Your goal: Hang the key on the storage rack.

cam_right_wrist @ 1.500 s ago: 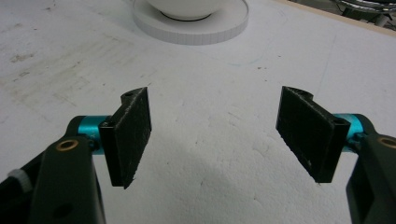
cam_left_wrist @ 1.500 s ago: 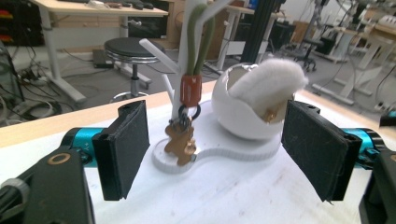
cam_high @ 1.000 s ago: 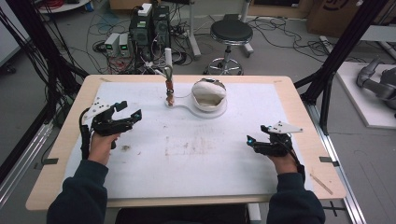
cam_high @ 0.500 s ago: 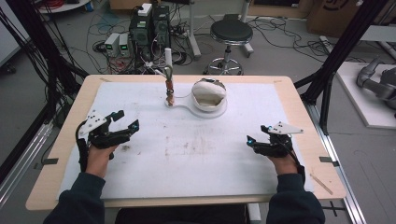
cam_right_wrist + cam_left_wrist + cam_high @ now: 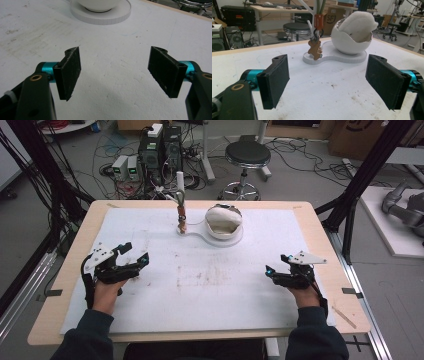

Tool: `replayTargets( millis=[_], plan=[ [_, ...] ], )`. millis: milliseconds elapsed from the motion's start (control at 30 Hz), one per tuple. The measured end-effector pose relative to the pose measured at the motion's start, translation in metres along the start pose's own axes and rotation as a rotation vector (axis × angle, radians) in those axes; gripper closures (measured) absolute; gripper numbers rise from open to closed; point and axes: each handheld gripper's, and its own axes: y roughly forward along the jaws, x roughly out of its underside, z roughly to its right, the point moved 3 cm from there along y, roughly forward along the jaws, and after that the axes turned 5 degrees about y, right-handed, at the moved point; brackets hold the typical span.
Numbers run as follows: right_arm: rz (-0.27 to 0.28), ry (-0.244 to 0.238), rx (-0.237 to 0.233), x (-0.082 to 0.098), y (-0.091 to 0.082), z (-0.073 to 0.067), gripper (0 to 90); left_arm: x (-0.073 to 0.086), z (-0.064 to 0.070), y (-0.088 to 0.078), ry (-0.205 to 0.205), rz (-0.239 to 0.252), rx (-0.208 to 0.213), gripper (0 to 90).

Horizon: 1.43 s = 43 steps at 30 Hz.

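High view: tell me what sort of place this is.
Probably a robotics or data-collection lab: computer towers and tangled cables on the floor, a black frame around the table, handheld grippers on it.

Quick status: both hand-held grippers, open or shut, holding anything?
Left hand-held gripper: open, empty.
Right hand-held gripper: open, empty.

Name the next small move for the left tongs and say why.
Probably ease the left tongs forward toward the gingerbread charm hanging over the white base: the jaws stand open and empty, and the charm sits straight ahead between them, well short of reach.
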Motion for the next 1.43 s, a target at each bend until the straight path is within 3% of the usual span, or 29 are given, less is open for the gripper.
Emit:
replayTargets(
  millis=[500, 1433],
  plan=[
    [0.003, 0.014, 0.006, 0.0006, -0.0036, -0.0004, 26.9, 0.0049, -0.0060, -0.0023, -0.015, -0.035, -0.022, 19.1],
    [0.005, 0.013, 0.006, 0.0005, -0.0009, 0.0023, 26.9, 0.0065, -0.0089, -0.0016, -0.030, -0.041, -0.027, 19.1]
  ],
)
